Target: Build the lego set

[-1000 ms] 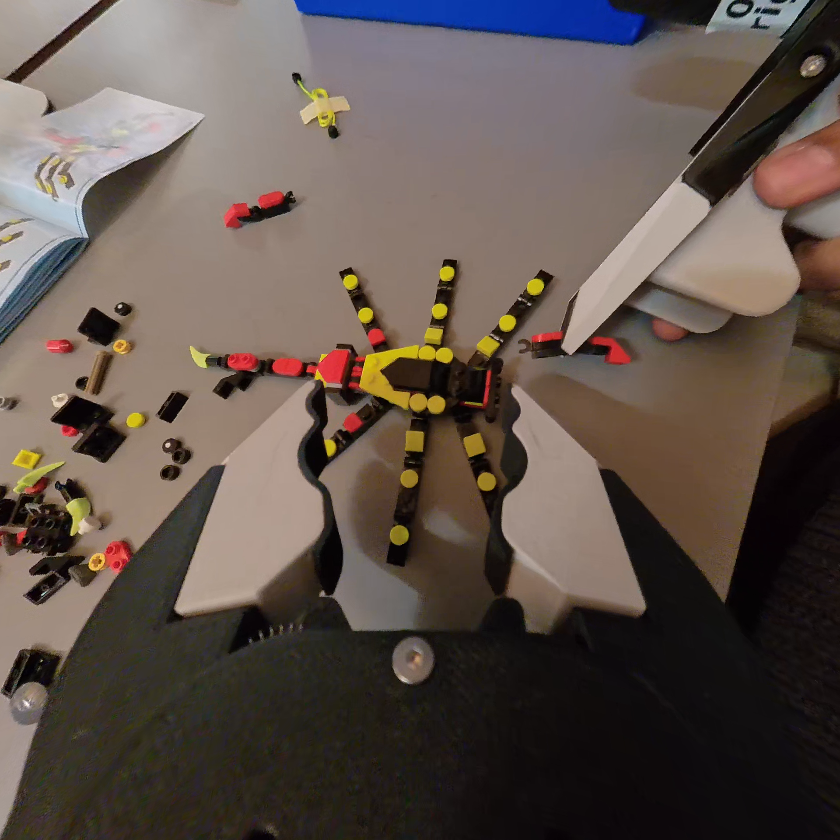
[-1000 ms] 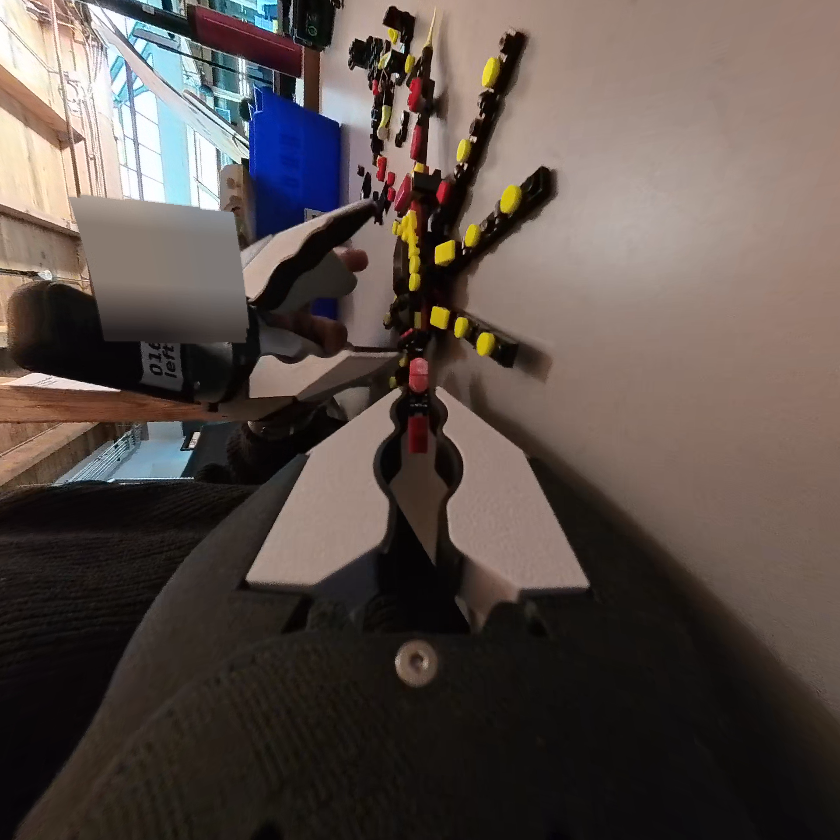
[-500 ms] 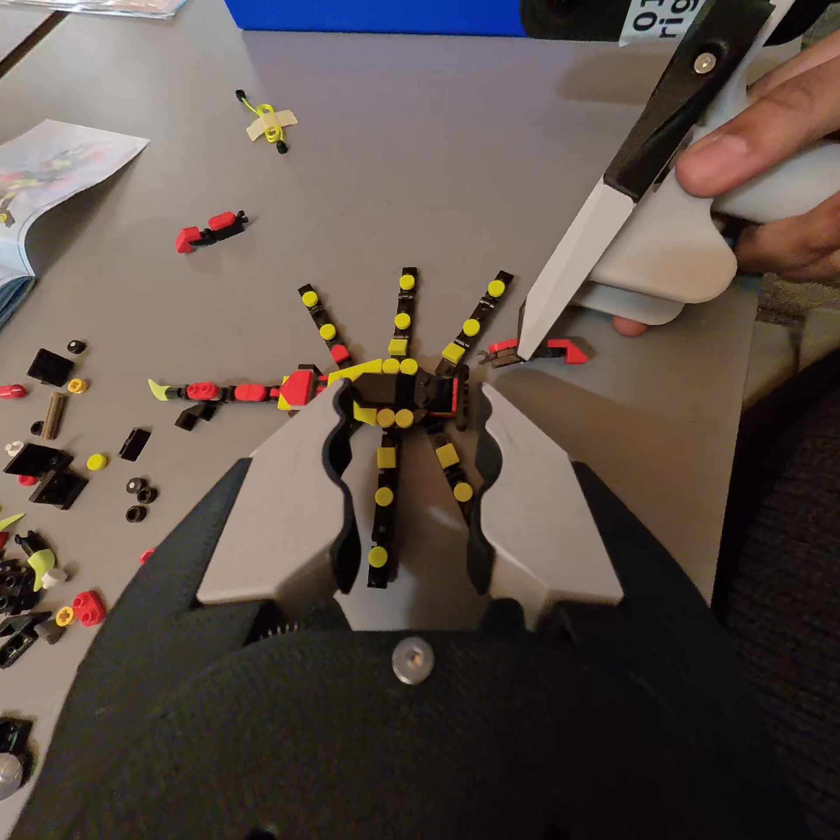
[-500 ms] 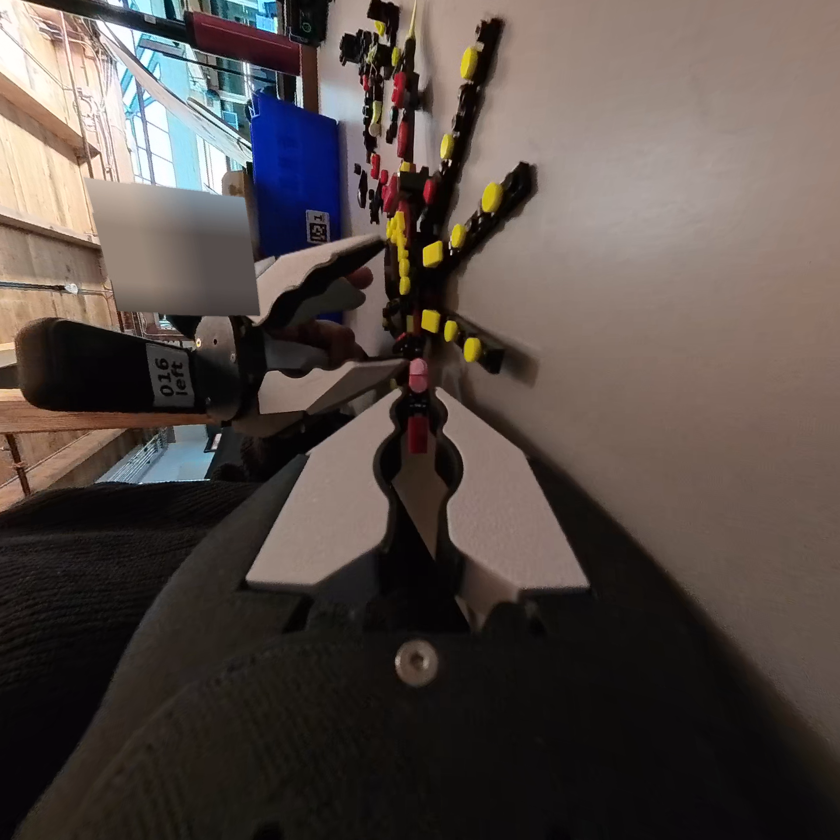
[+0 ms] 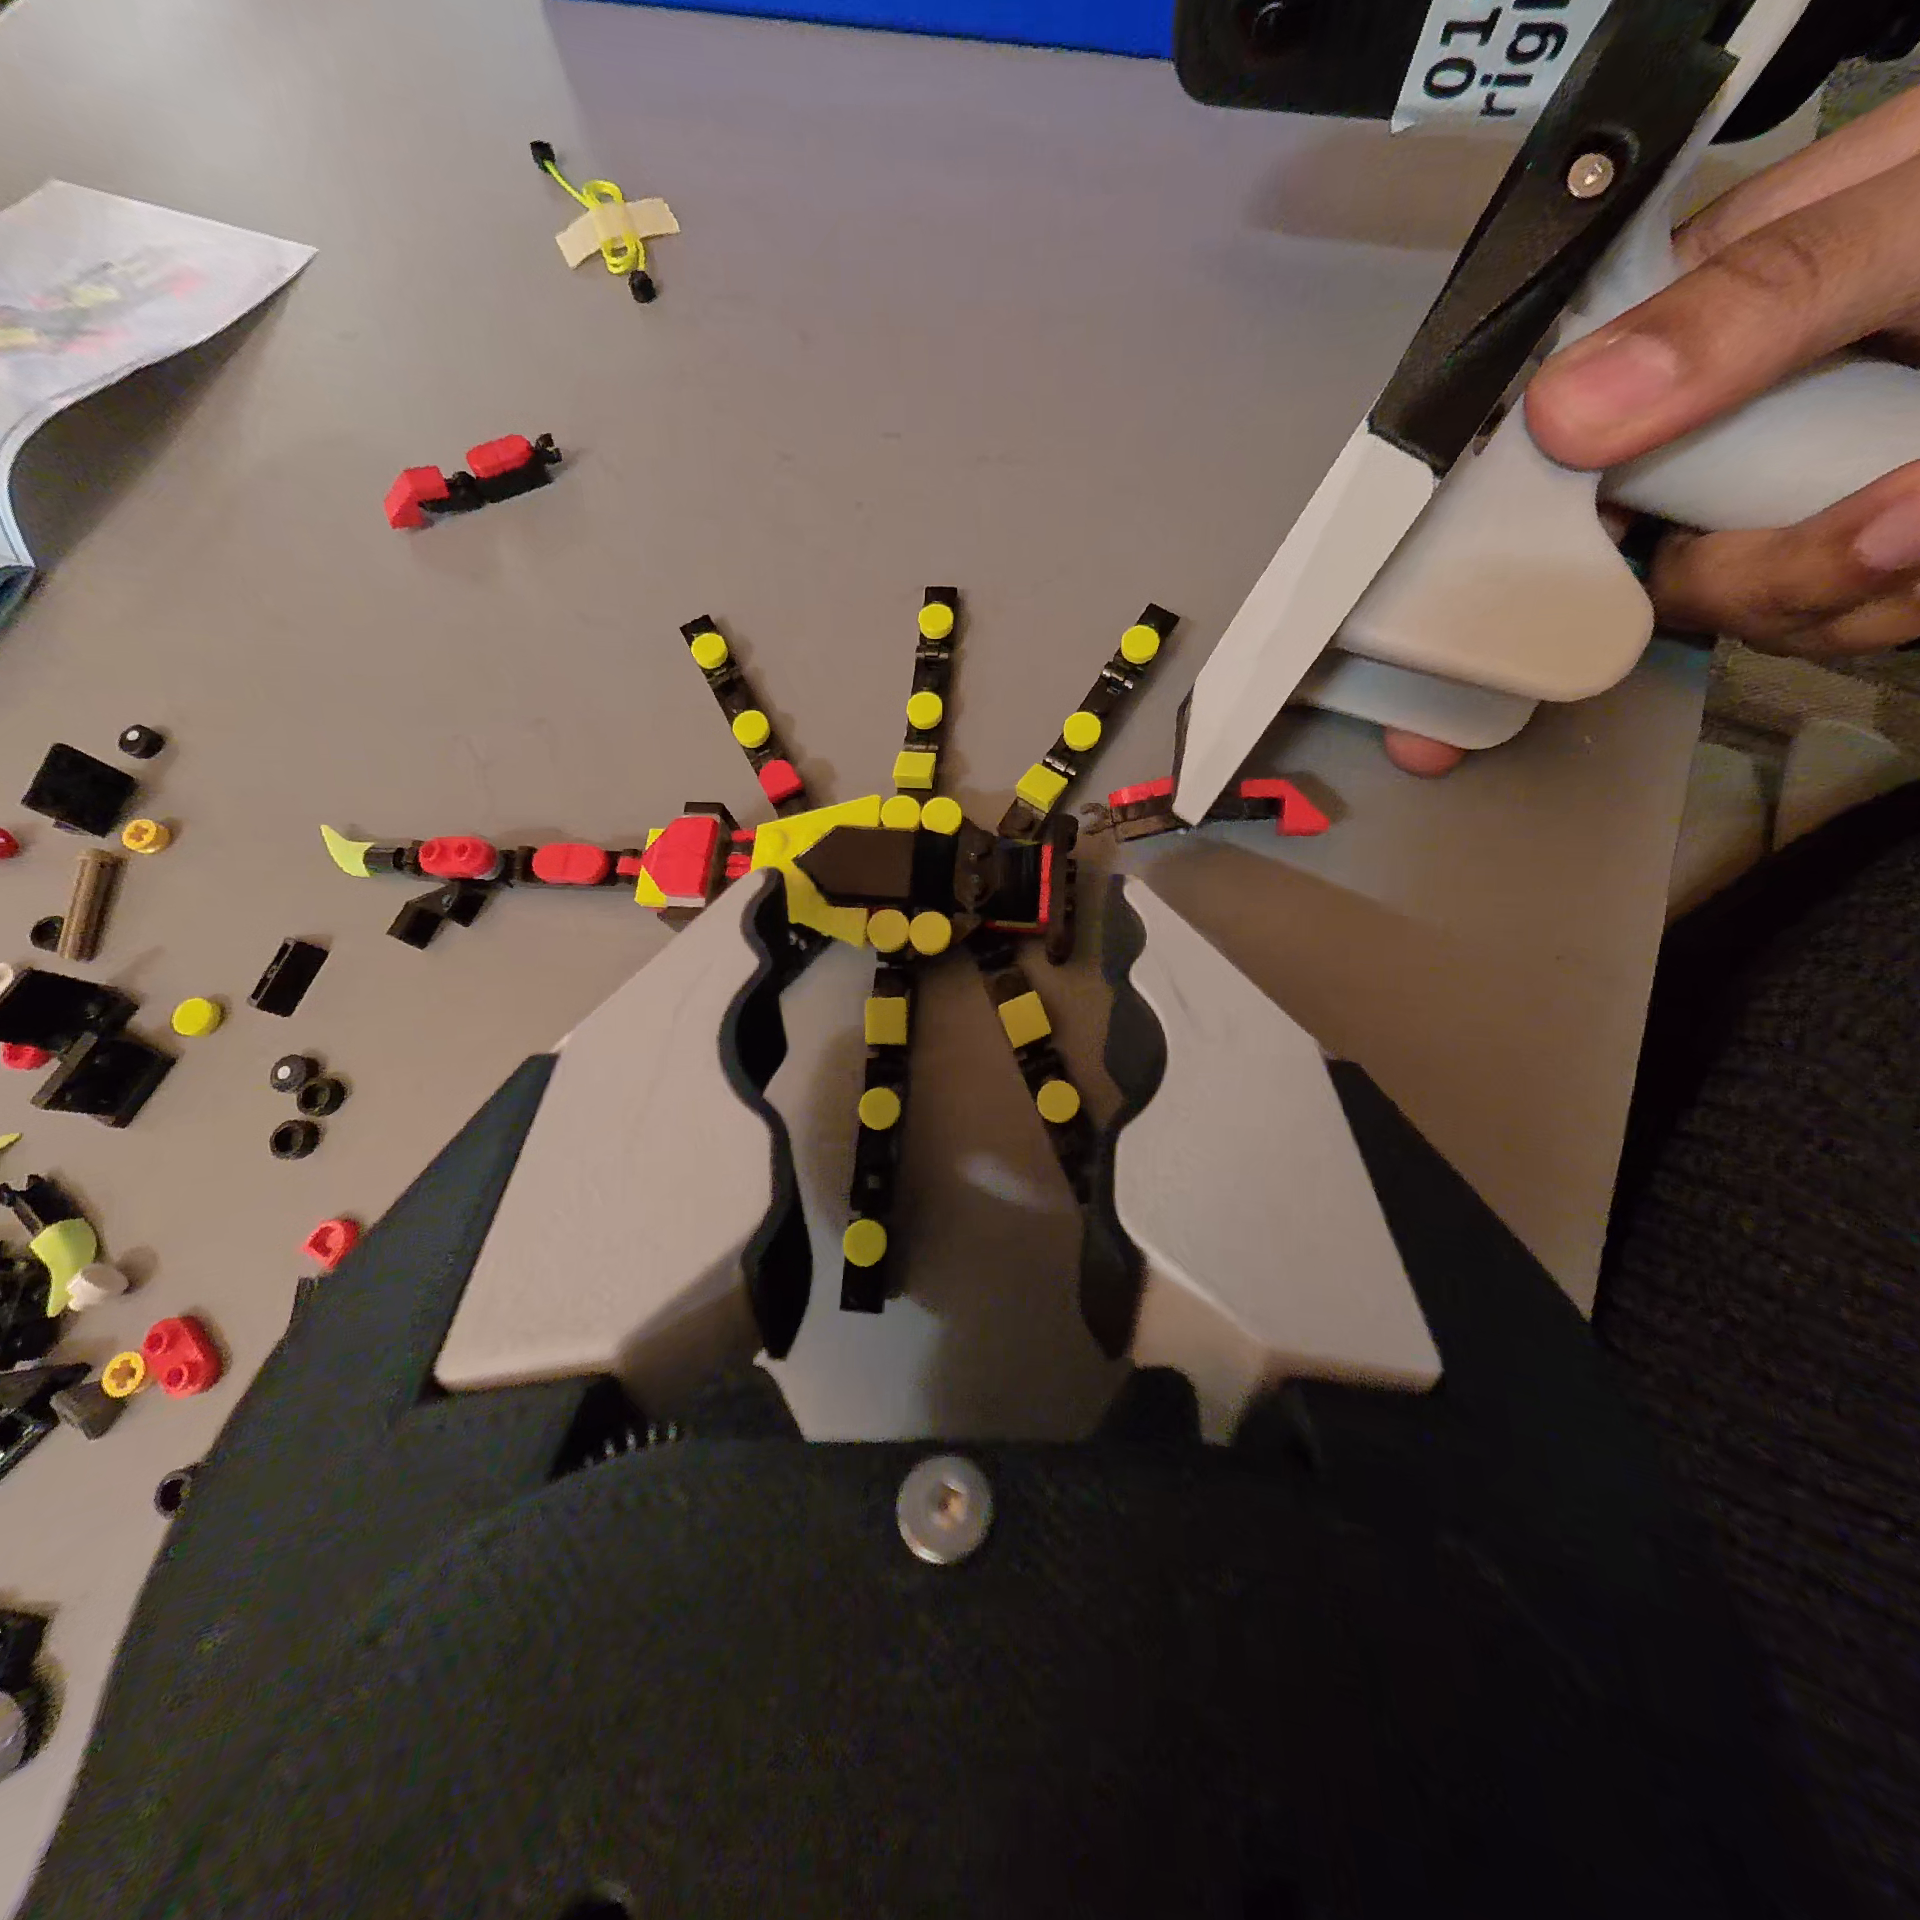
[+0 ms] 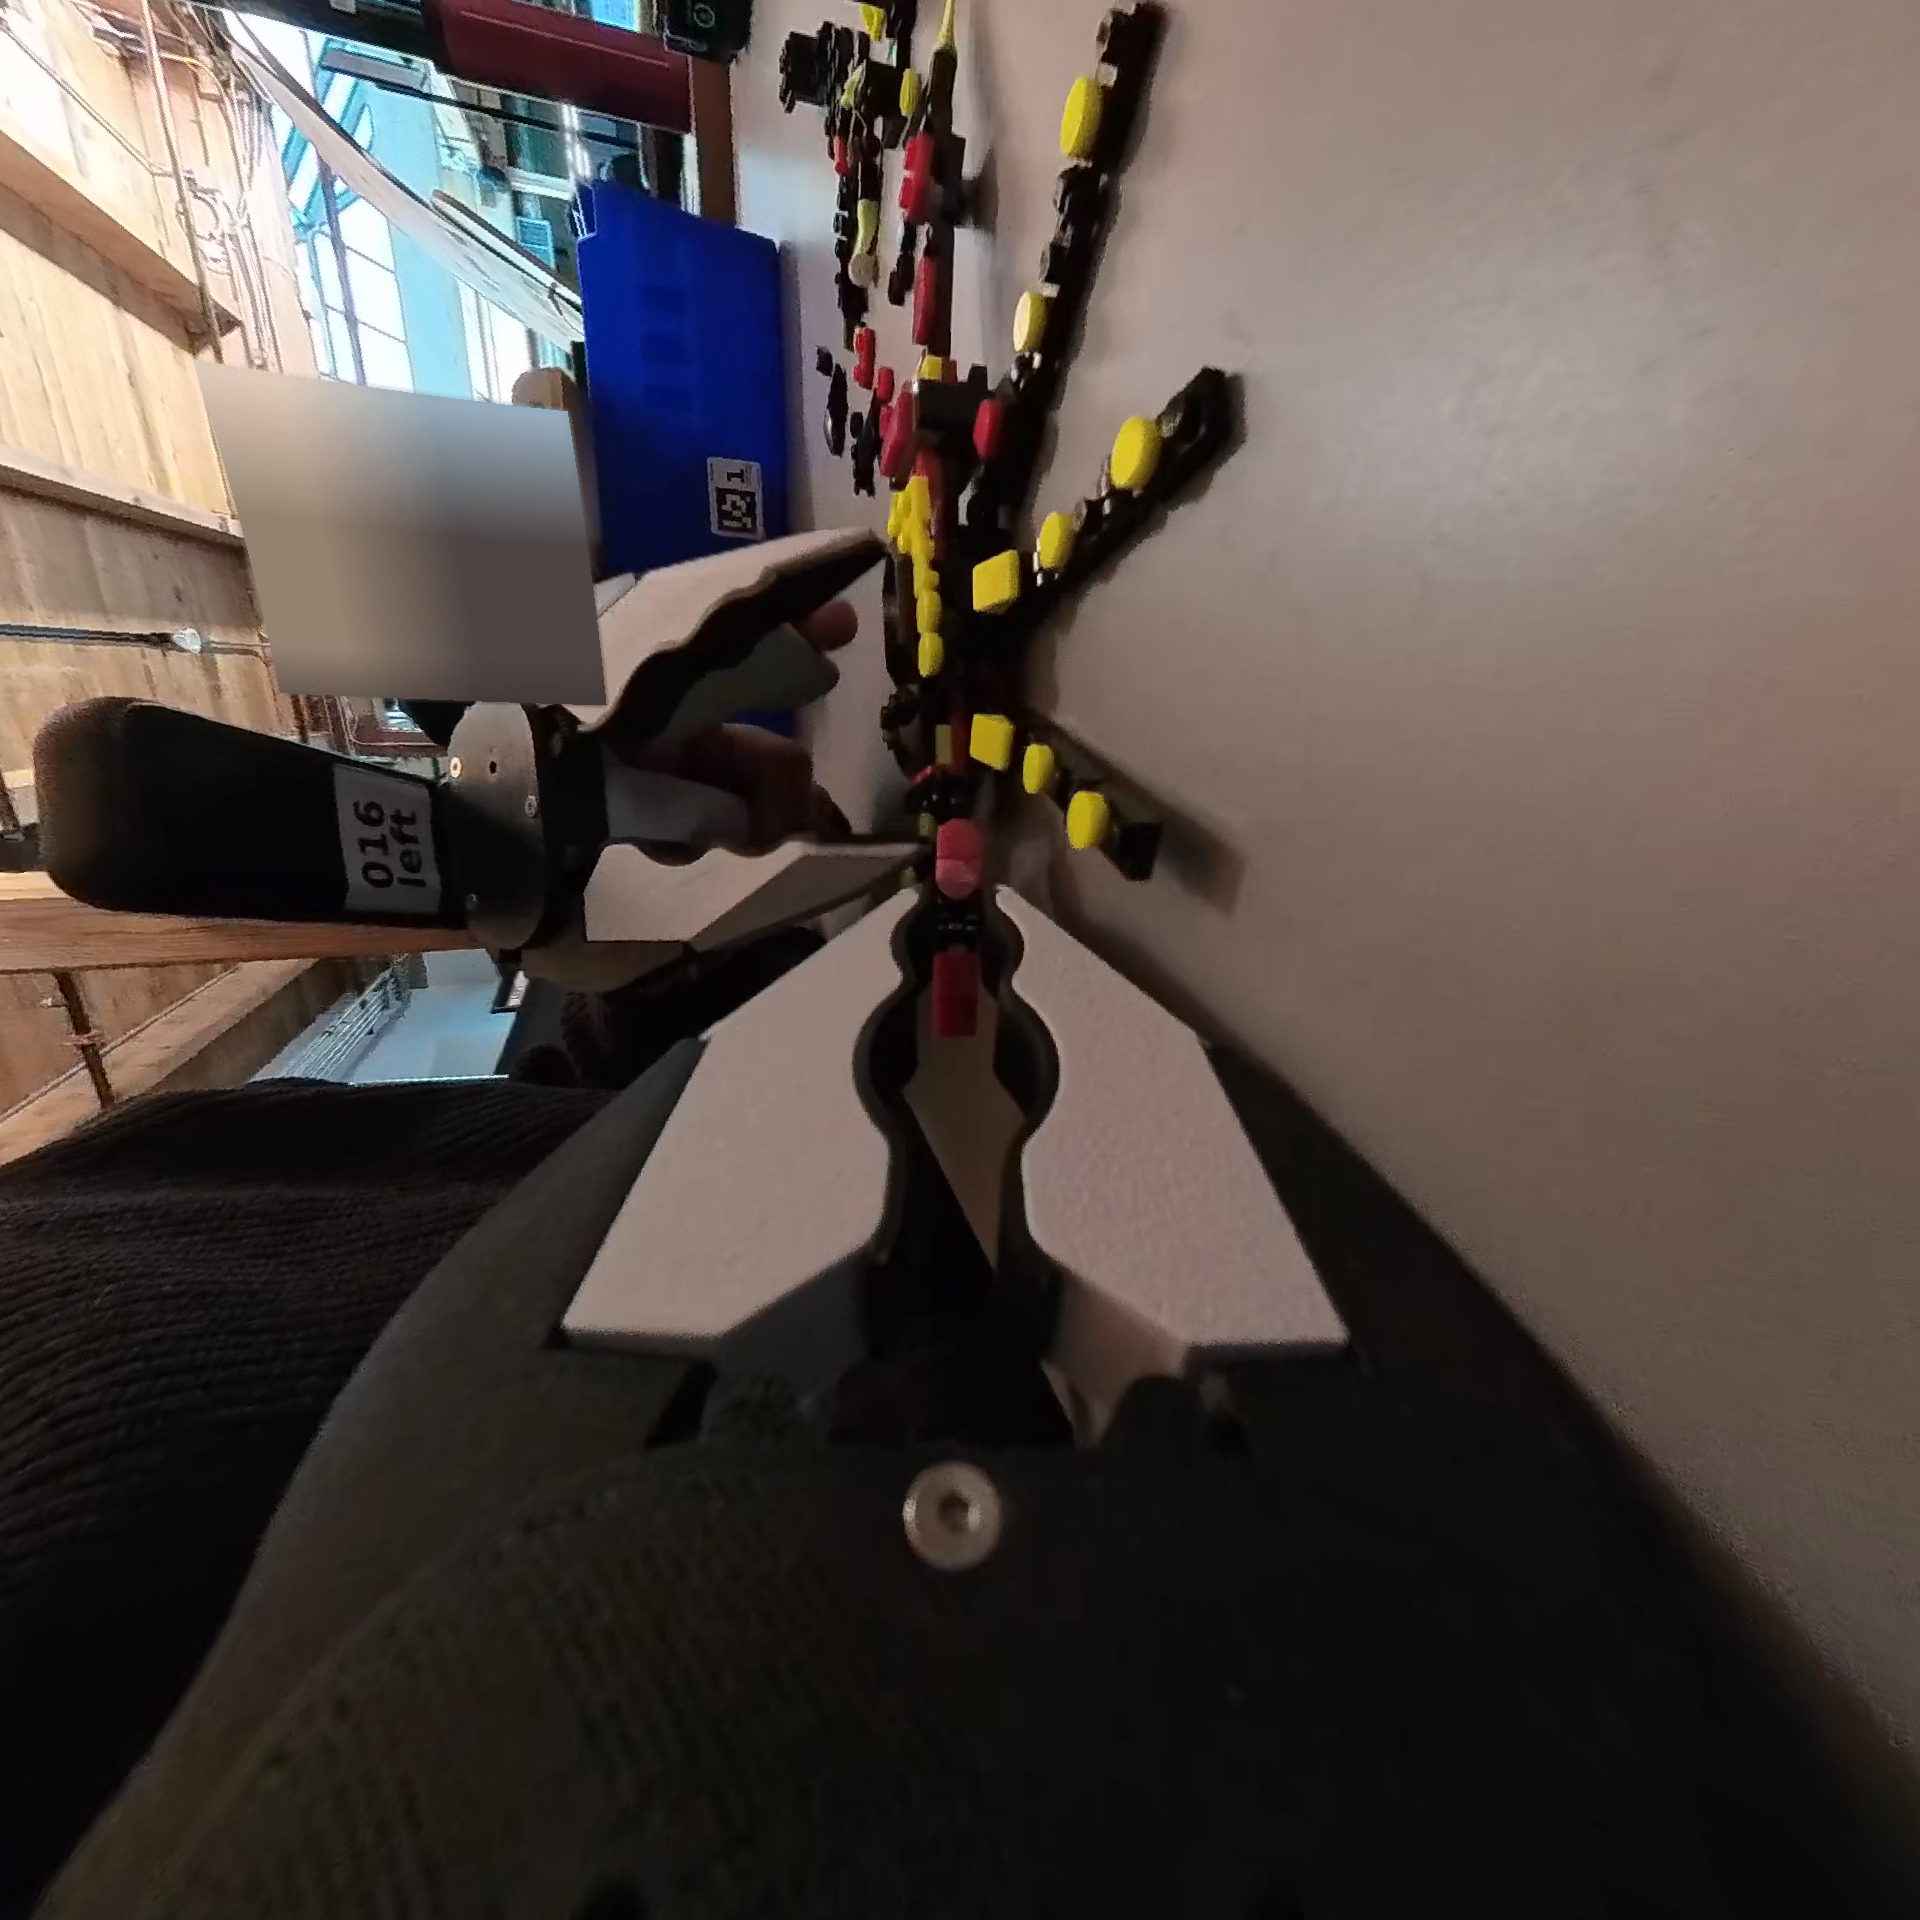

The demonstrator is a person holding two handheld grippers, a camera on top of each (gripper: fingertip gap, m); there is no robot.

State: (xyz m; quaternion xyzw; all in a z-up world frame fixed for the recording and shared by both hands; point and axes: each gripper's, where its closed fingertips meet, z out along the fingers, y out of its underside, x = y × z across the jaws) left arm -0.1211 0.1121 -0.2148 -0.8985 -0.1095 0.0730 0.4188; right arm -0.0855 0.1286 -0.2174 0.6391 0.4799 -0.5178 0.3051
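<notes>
A black, yellow and red brick scorpion (image 5: 894, 873) lies flat on the grey table (image 5: 1039, 364), legs spread. My left gripper (image 5: 945, 899) is open and straddles its body. The left fingertip (image 5: 753, 904) touches the yellow side; the right fingertip (image 5: 1132, 904) stands a little off the black and red front end. My right gripper (image 6: 956, 914) is shut on a small red and black claw piece (image 6: 956, 987). In the left wrist view that gripper (image 5: 1195, 805) holds the claw piece (image 5: 1278, 805) low over the table, its black clip end just short of the scorpion's front.
Several loose bricks (image 5: 94, 1039) lie at the left, with a second red and black claw (image 5: 468, 478) and a taped yellow cord (image 5: 613, 223) farther back. An open booklet (image 5: 104, 281) is far left. A blue bin (image 6: 675, 364) stands behind. The table's edge (image 5: 1642, 1039) runs close on the right.
My left gripper narrowed around the scorpion's body, then widened a little, and moved in closer. My right gripper kept its hold on the claw piece and brought it nearer the scorpion's front.
</notes>
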